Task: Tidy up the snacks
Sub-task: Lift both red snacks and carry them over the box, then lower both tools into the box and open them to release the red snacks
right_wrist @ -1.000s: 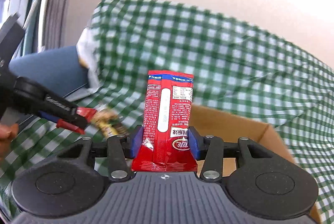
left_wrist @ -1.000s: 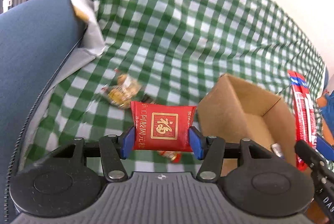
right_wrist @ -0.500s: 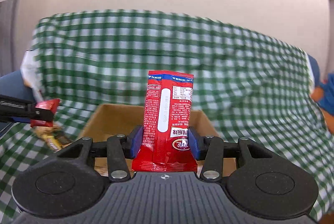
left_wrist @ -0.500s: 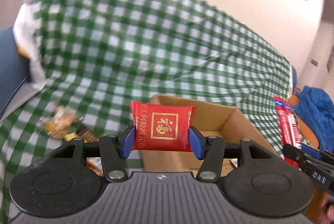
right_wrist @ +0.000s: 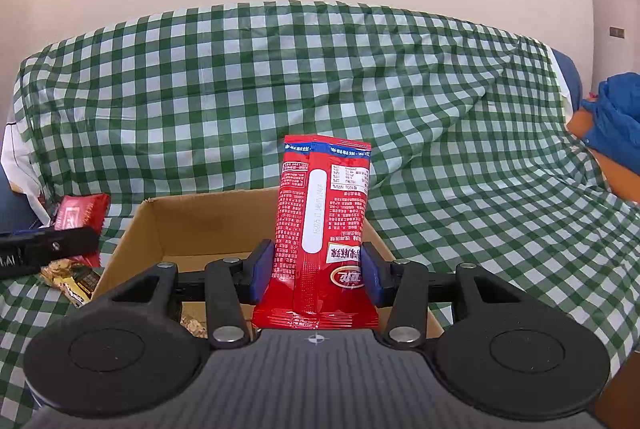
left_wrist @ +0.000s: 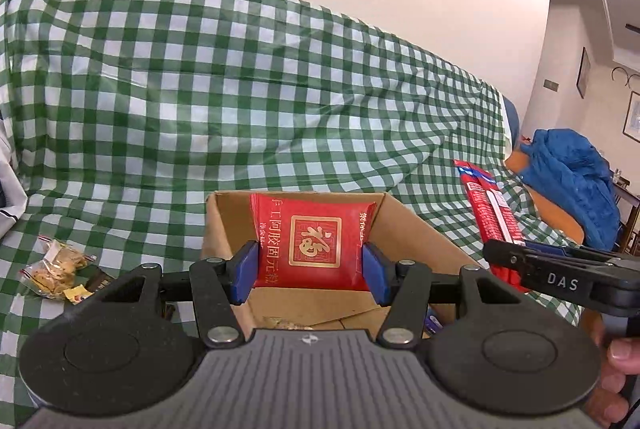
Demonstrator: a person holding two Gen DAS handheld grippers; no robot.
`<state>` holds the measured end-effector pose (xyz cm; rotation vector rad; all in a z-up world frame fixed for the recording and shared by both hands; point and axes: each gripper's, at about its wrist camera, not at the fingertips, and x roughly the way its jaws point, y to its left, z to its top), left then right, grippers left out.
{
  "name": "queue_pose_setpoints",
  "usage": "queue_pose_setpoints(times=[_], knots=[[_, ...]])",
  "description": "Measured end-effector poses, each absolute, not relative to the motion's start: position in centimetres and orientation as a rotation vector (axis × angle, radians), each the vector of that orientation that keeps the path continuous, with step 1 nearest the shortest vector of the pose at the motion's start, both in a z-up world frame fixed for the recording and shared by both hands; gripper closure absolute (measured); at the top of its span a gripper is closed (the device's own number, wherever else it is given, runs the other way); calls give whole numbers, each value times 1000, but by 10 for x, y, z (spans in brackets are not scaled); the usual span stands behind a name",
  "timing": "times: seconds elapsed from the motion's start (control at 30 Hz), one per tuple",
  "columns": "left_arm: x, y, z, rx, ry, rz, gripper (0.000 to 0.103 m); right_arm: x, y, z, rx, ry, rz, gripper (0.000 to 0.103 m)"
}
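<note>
You are clamping 2 snacks: the left gripper (left_wrist: 310, 271) is pinching the square red packet (left_wrist: 314, 239), the right gripper (right_wrist: 318, 275) the tall red pouch (right_wrist: 322, 225), both poised over the cardboard box (right_wrist: 200, 225) just ahead, likely for dropping.

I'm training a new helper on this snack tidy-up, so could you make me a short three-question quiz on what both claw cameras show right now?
1. True or false: the left claw is shut on a square red packet.
2. What does the right claw hold? A) a clear bag of nuts B) a tall red sachet C) nothing
3. Fill in: both claws are poised at the open cardboard ____, which sits on the green checked cloth.

Key
1. True: the blue pads press on both sides of the packet.
2. B: the tall red sachet stands upright between the pads.
3. box
</note>
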<state>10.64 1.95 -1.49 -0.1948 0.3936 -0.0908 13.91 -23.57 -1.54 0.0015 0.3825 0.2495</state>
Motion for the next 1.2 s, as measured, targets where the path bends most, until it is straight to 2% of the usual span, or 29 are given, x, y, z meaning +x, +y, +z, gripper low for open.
queue_pose_setpoints(times=[1.2], knots=[[116, -10, -22, -241, 405, -154, 43, 132, -227, -13, 0, 356, 224, 55]])
